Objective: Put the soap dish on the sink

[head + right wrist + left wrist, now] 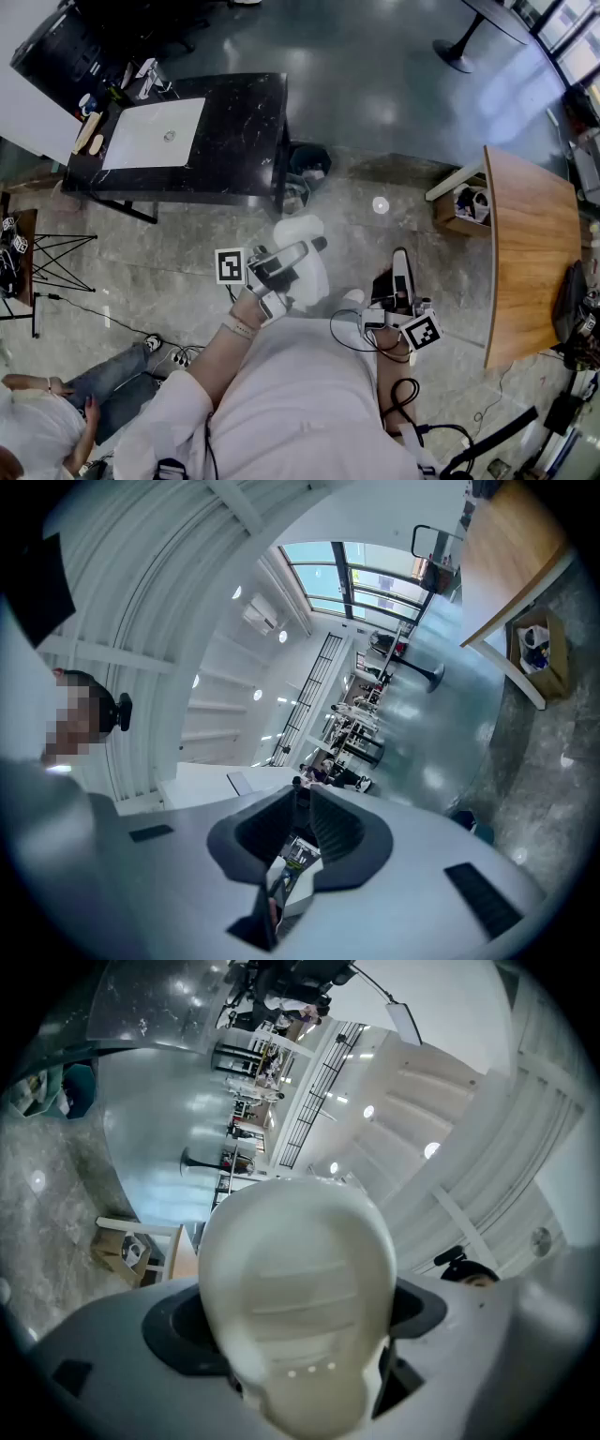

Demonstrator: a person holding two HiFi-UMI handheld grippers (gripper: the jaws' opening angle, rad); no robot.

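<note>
The soap dish is white and oval, and my left gripper is shut on it, holding it in front of my body above the stone floor. In the left gripper view the soap dish fills the space between the jaws of the left gripper, with its ribbed face toward the camera. The white sink is set in a black marble counter at the upper left, well away from both grippers. My right gripper hangs by my right side, shut and empty; in its own view the right gripper points up at the ceiling.
A wooden table stands at the right with a cardboard box under its edge. A dark bin sits beside the counter. A seated person and a power strip are at the lower left, and cables trail by my feet.
</note>
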